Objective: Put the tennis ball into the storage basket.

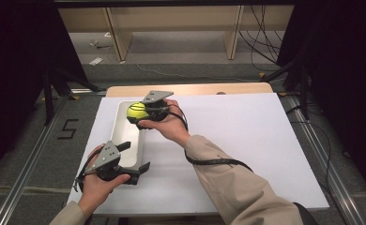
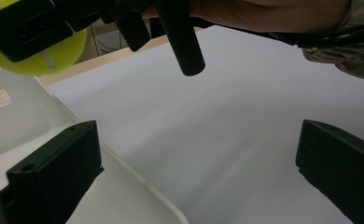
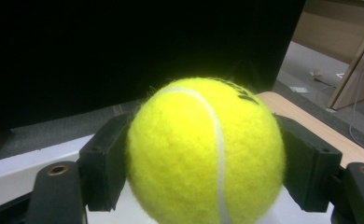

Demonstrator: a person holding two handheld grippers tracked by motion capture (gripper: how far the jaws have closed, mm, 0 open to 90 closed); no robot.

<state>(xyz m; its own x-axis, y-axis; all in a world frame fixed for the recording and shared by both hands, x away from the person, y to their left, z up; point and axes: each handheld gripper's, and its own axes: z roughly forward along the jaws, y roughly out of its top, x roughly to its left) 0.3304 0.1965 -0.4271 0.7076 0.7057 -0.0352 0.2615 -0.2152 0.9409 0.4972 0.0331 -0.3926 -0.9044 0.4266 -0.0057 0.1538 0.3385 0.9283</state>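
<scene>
At the left of the high view, a number 5 (image 1: pixel 68 128) was marked on the dark floor beside the table. The white table top (image 1: pixel 247 140) carried a long white tray (image 1: pixel 125 136) near its left edge, running away from the person. The left hand (image 1: pixel 99 180) held the left gripper (image 1: pixel 133 157) low at the tray's near end, its 2 jaws spread wide with nothing between them, 1 jaw over the tray and the other just past its near right corner. In the left gripper view the same wide stance showed: 1 black jaw sat over the tray's white rim (image 2: pixel 138 179) at the left, the other stood far off at the right over bare white table, and the gap between them held nothing. Farther along the tray, the right gripper (image 1: pixel 141 111) gripped a yellow tennis ball (image 1: pixel 137 110), lifted over the tray's far part; whether it touched the tray could not be told from above. The right hand (image 1: pixel 169 124) reached in across the table, its beige sleeve (image 1: pixel 237 183) and a black cable (image 1: pixel 214 162) trailing back. In the right gripper view the tennis ball (image 3: pixel 206 151) was pinched on both flanks by the 2 black jaws, its white seam curving down the front, with a dark curtain (image 3: pixel 124 51) behind and the table's wooden edge (image 3: pixel 306 121) to the right. At the top left of the left gripper view the ball (image 2: pixel 54 53) also showed, clamped above the tray.
</scene>
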